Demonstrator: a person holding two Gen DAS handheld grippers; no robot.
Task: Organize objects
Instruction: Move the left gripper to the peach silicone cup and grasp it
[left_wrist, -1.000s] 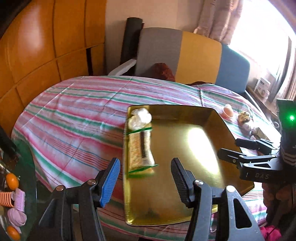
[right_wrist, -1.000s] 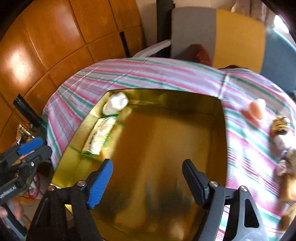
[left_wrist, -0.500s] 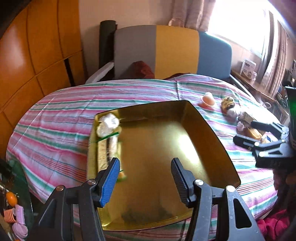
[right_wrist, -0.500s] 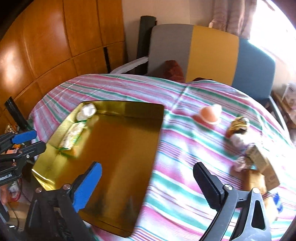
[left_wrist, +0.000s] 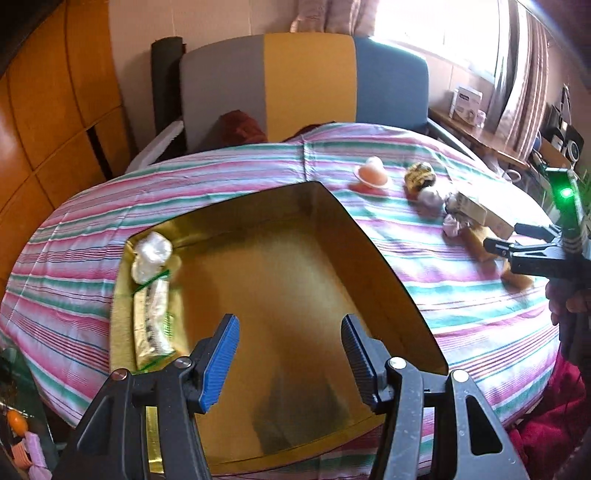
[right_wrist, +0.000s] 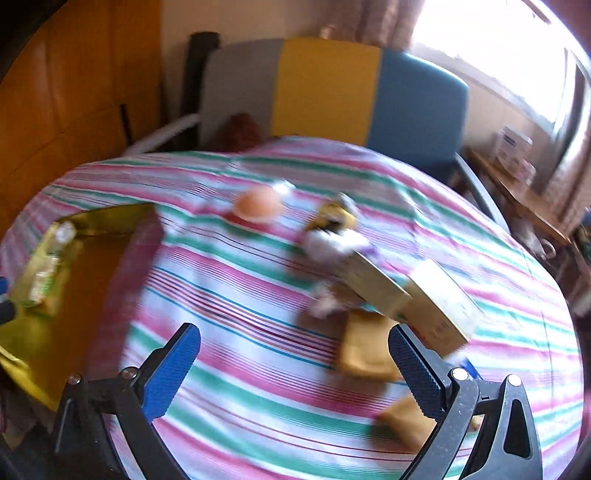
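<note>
Striped pink, green and white cloth covers the round tabletop, where a gold tray takes up the near left and a cluster of loose items waits to the right. Two things already lie along the tray's left wall: a long snack packet and, just beyond it, a white wrapped bundle. A second ago the right gripper hung over the tray; it has since swung right across the cloth and now hovers near two cardboard boxes and a tan packet, its jaws opening to their widest with nothing between them. That suggests a fresh pick is being lined up. The left gripper stays over the tray, half open and empty. An orange egg-like piece and a small plush toy sit farther back, apart from the tray.
</note>
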